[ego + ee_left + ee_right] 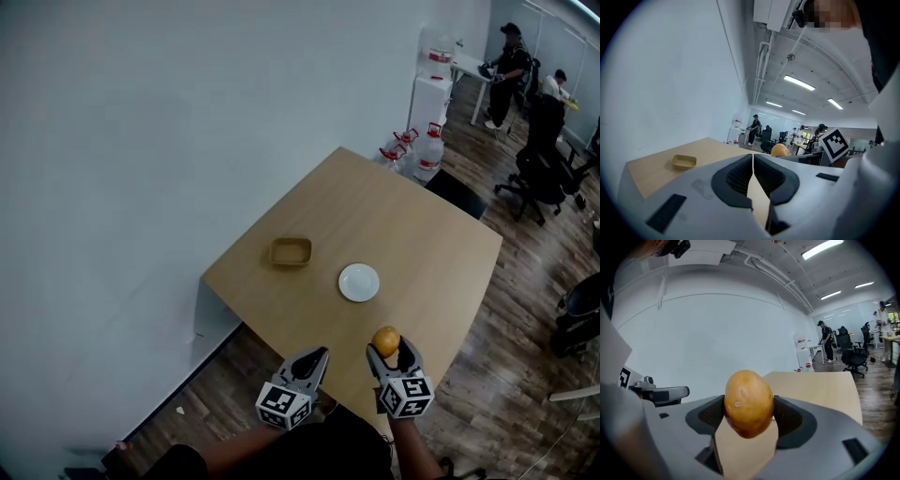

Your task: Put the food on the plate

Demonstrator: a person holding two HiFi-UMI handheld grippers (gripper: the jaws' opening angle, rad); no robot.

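"Potato [748,404] first: where is it?"

"Between the jaws of the right hand-held gripper [748,411]. The two dark pads press on its sides, and it stands upright with its rounded top above them. The jaws are as far apart as the potato is wide."

"And from the head view?"

"There the right hand-held gripper [391,351] shows low in the frame, over the near edge of the surface [412,234], with the potato [385,340] at its tip. It is not on the plate."

"The left hand-held gripper [312,361]?"

"Just beside the right one, on its left, at the same near edge. In its own view the left hand-held gripper [753,164] has its jaws brought together, pad against pad at the tips, with nothing between them. The potato [780,150] peeps up just past its right jaw."

"Where is the plate [359,282]?"

"Farther in on the surface, small, round and white, with nothing on it. It lies apart from the potato, beyond it."

"Anything else on the surface?"

"One shallow tan tray [290,251], to the left of the plate and near it, not touching."

"And beyond?"

"Water bottles [427,155] stand on the floor at the far corner. A black office chair [539,169] and a standing person [506,75] are farther back."
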